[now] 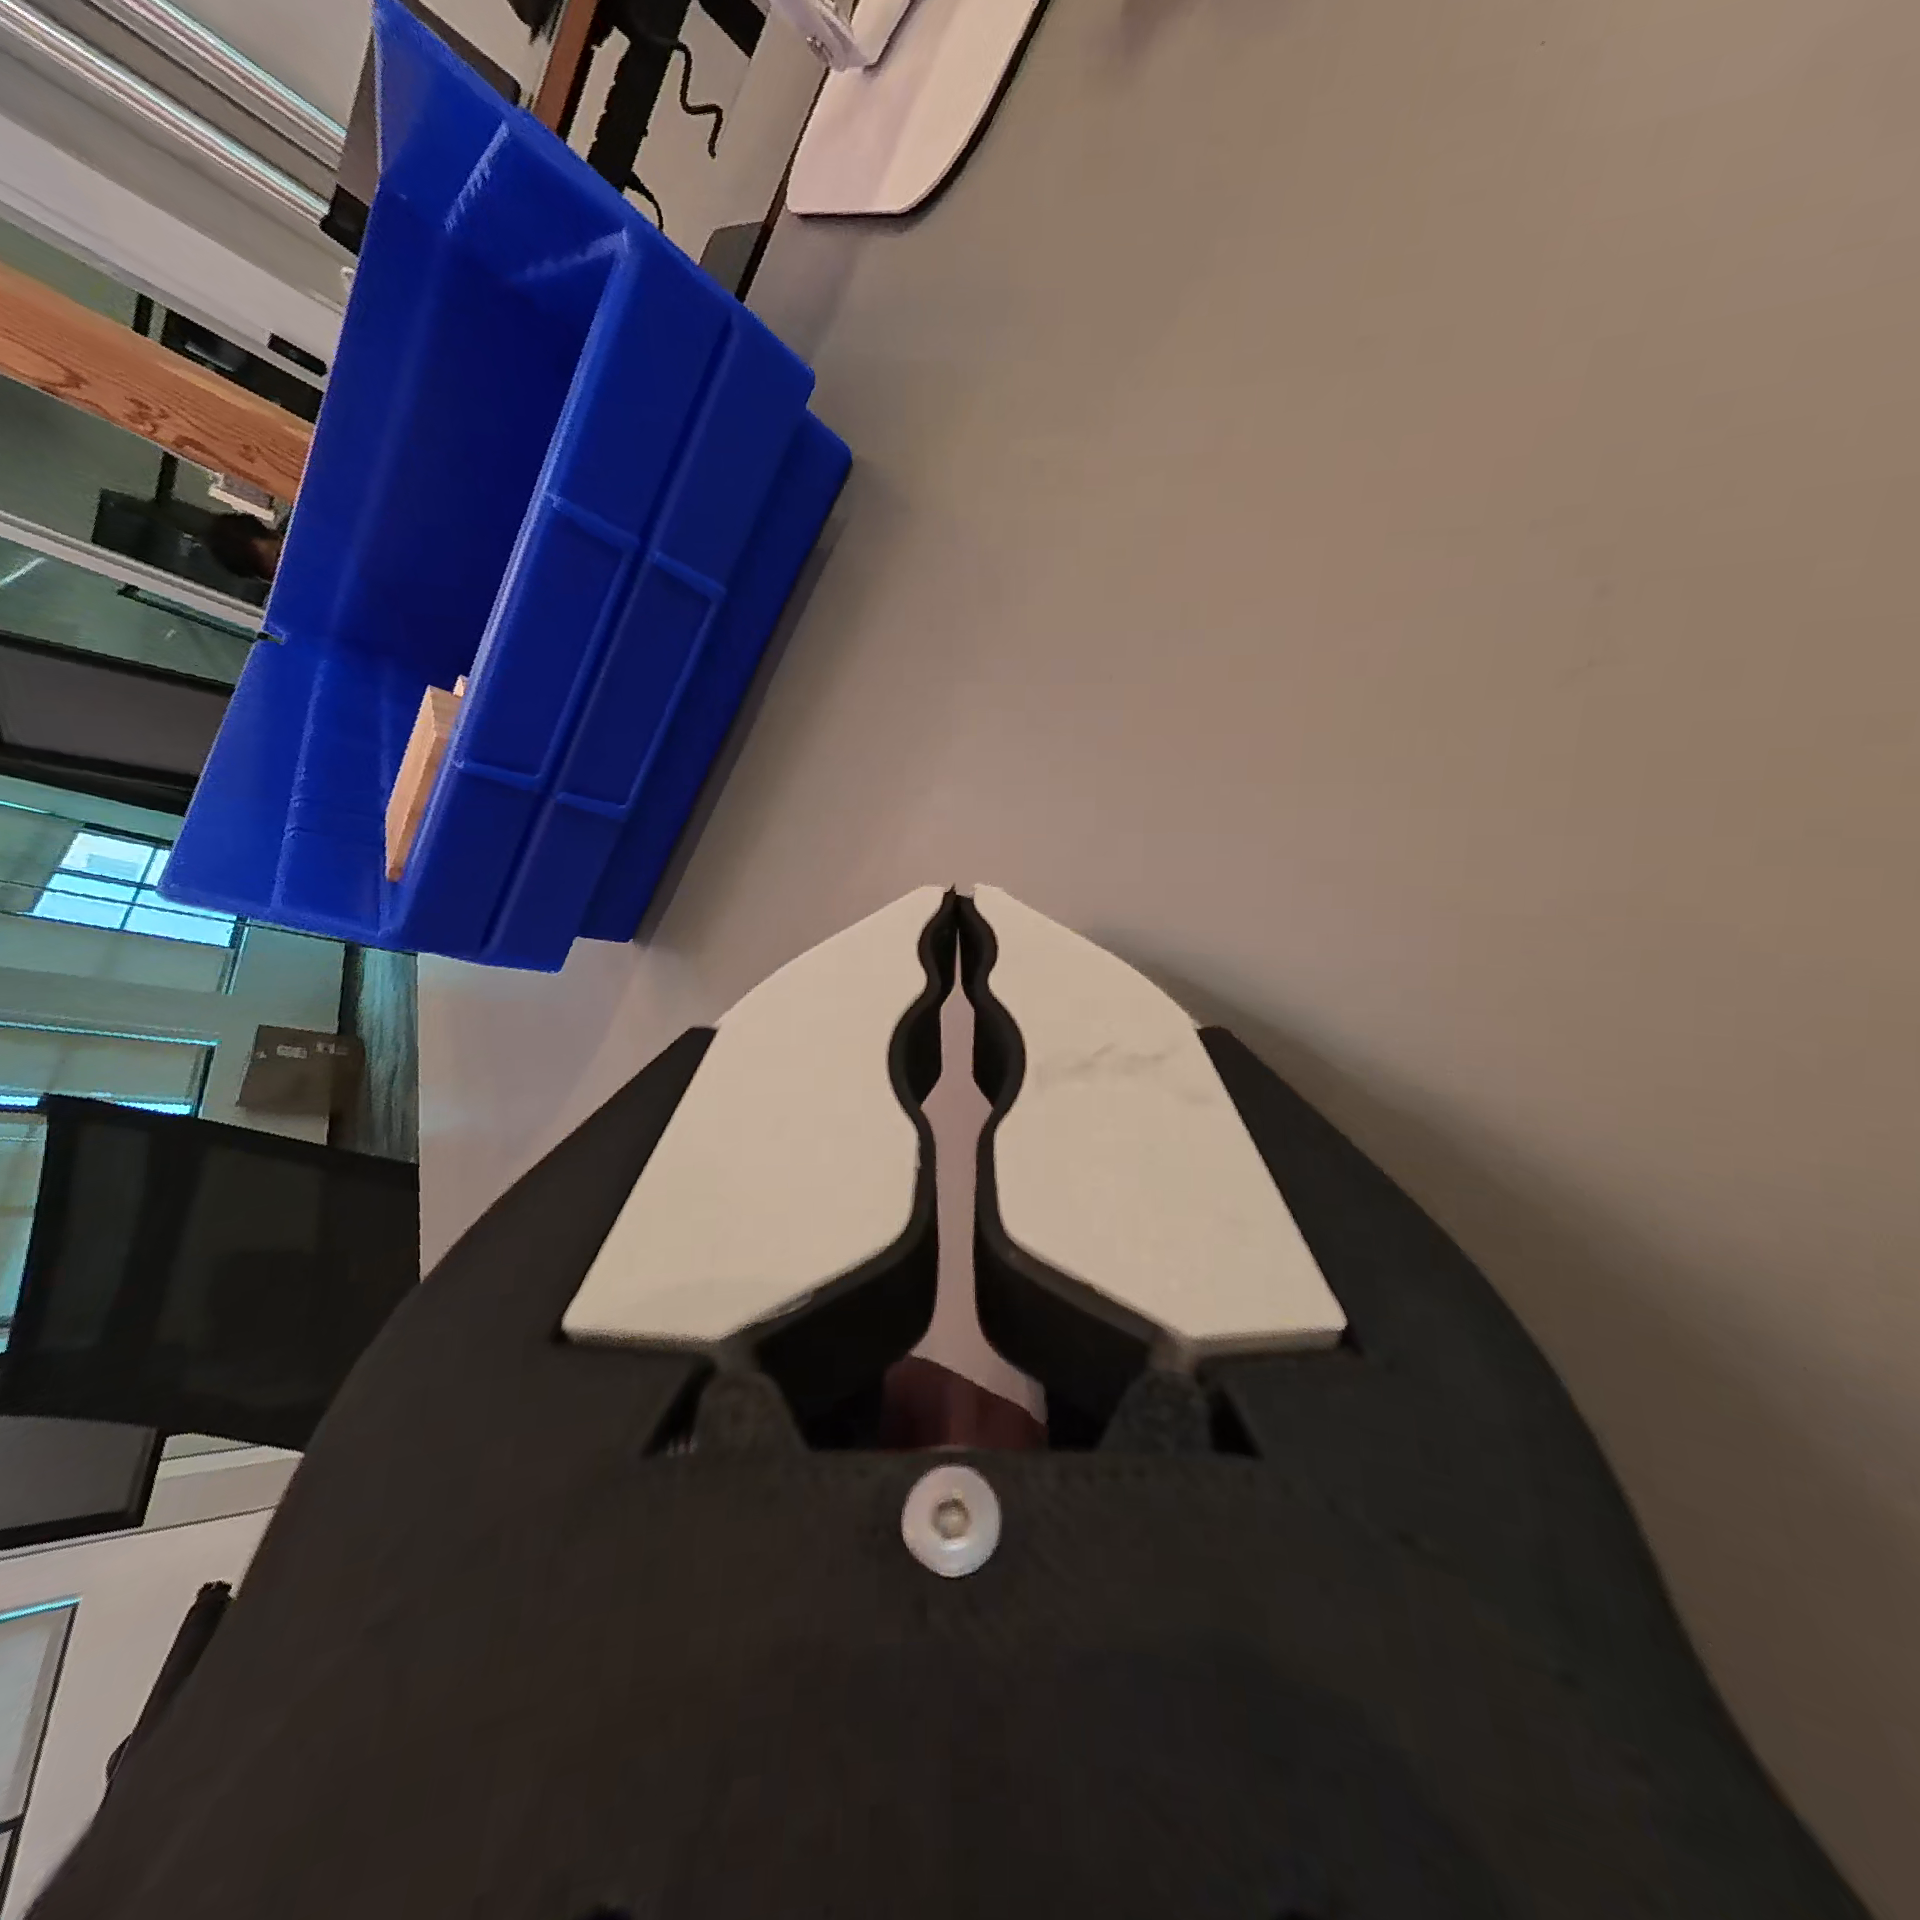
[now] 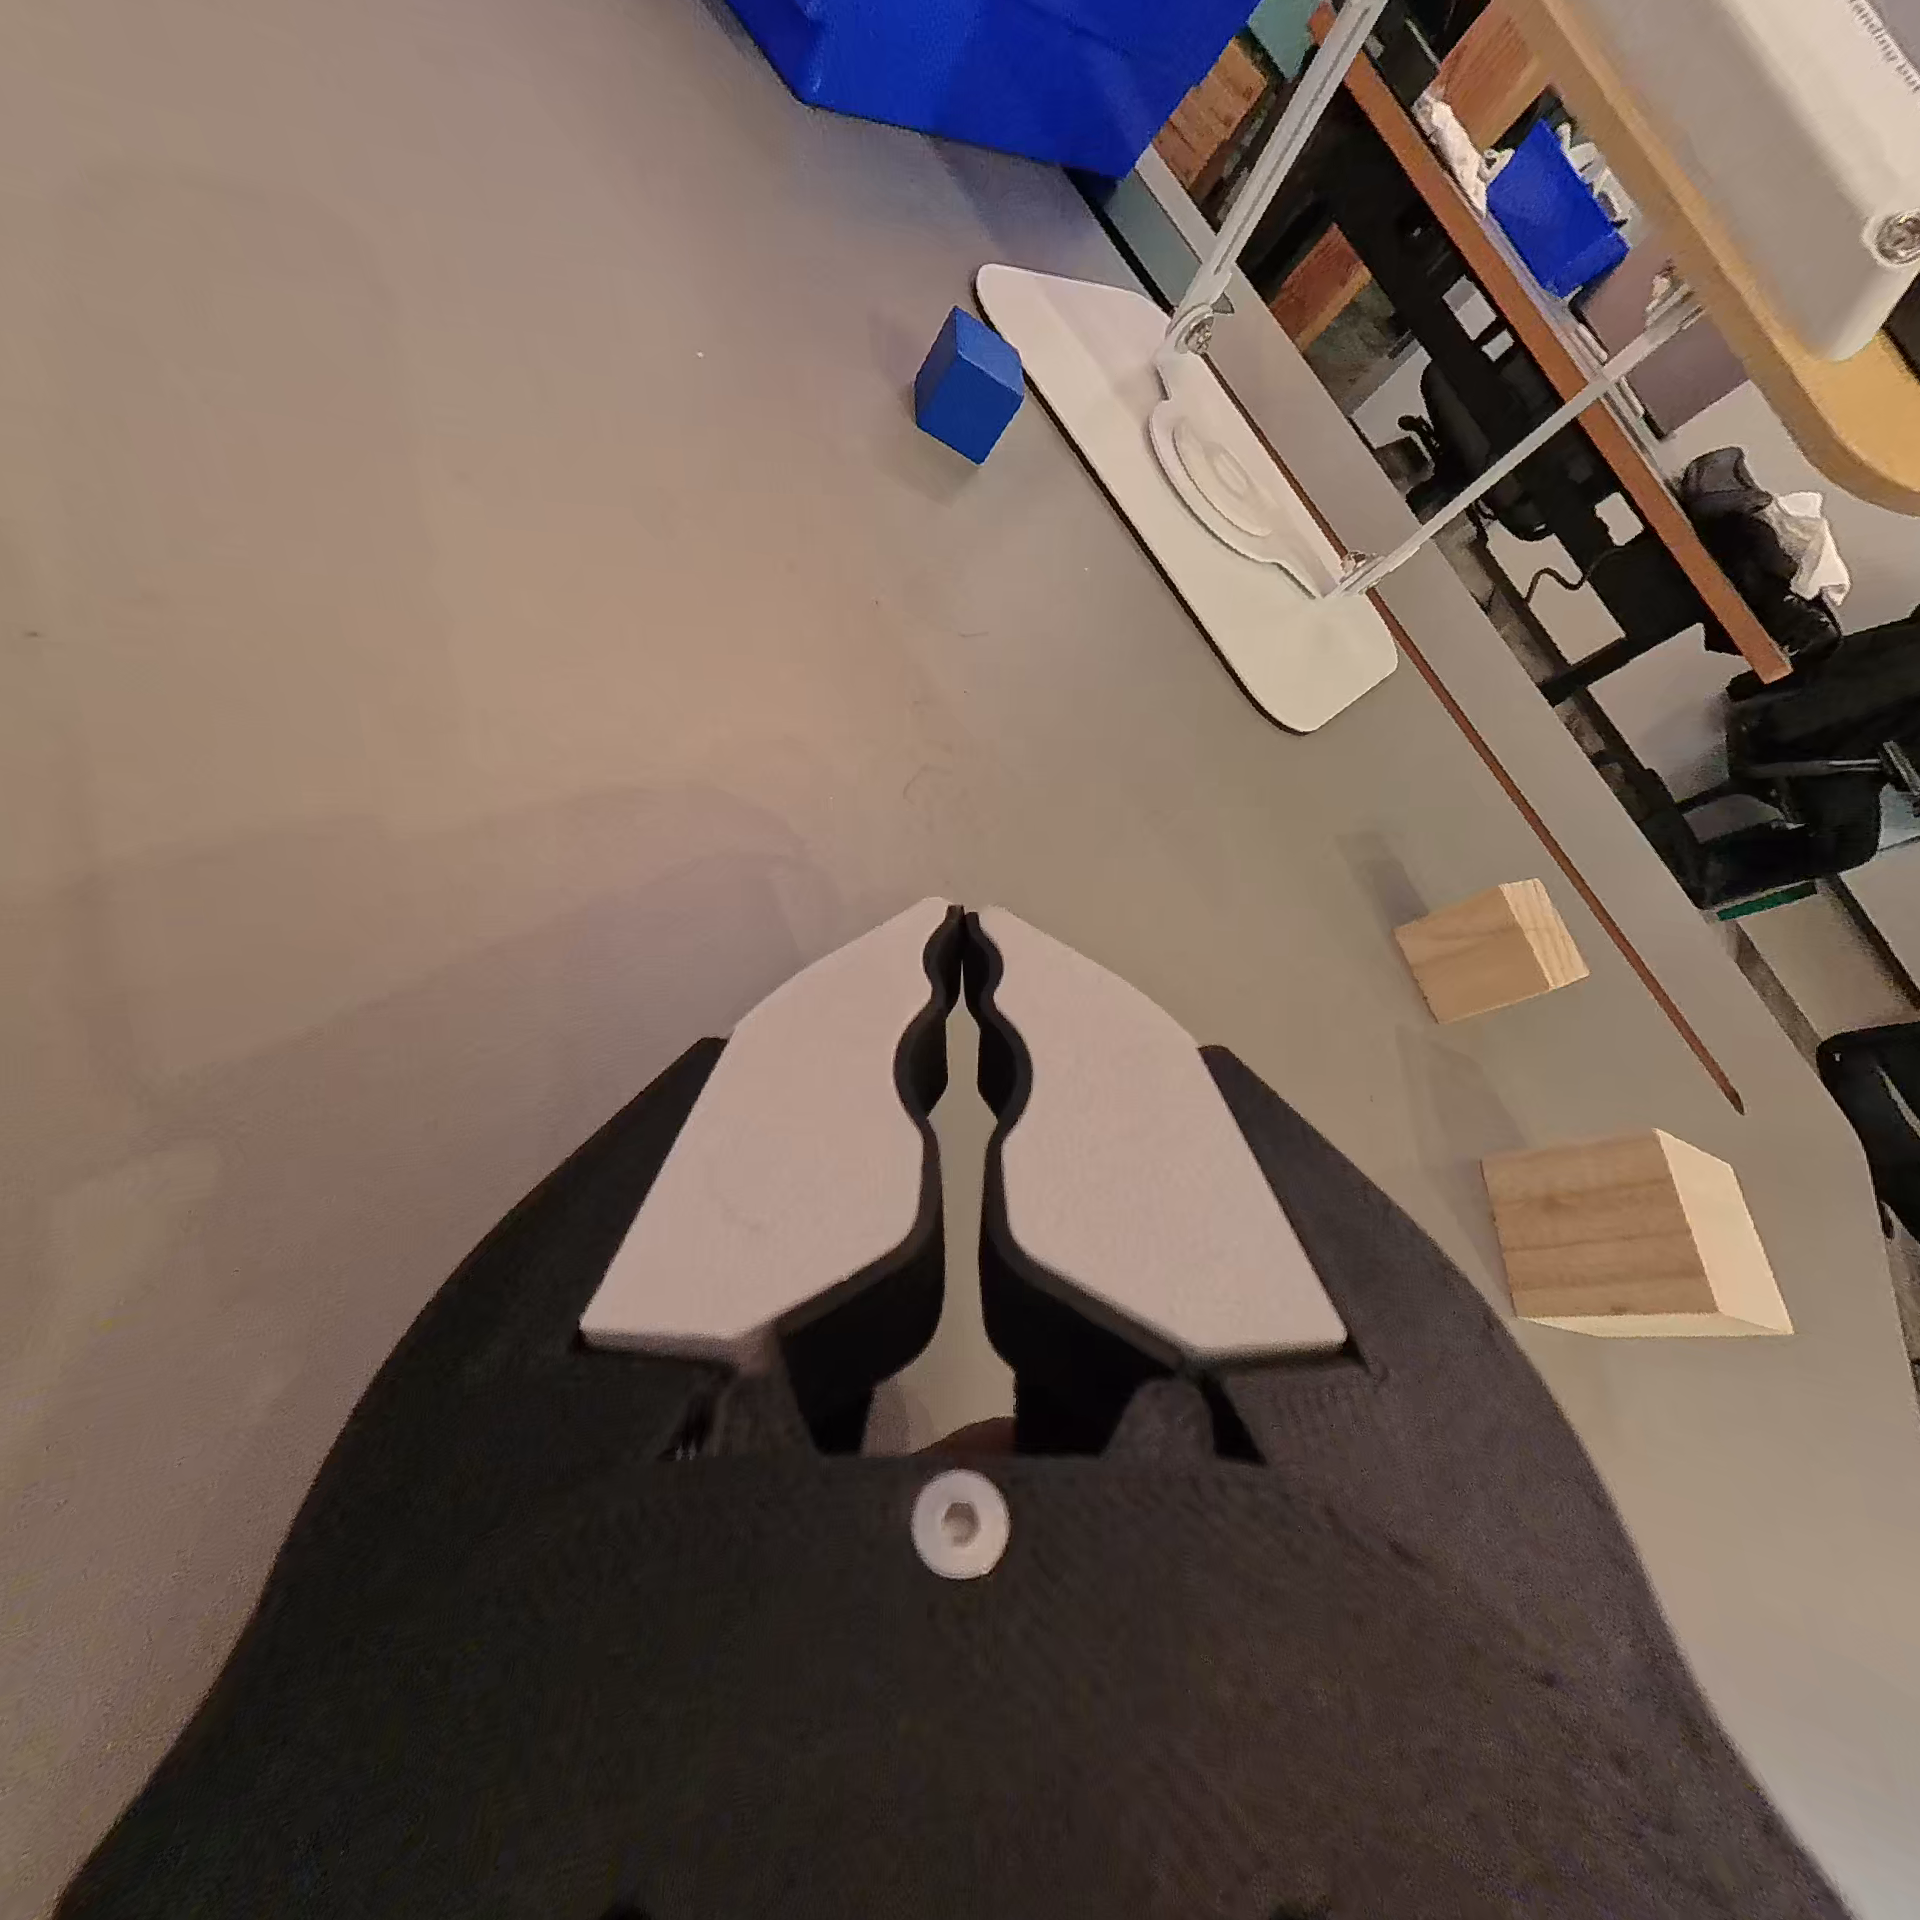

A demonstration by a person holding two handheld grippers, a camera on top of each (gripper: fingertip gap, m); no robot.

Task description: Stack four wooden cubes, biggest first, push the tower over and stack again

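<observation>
Both claws [image 1: 961, 891] [image 2: 958, 909] closed tight, empty.

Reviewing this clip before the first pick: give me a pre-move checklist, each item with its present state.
1. left gripper empty, fingertips together: ok.
2. right gripper empty, fingertips together: ok, must open to grasp.
3. Bigger wooden cube free on the table: ok.
4. Smaller wooden cube apart from it: ok.
5. All four wooden cubes located: not ok; two on the table, one wooden block in the blue bin, fourth unseen.
6. Stacking started: not ok.
</observation>
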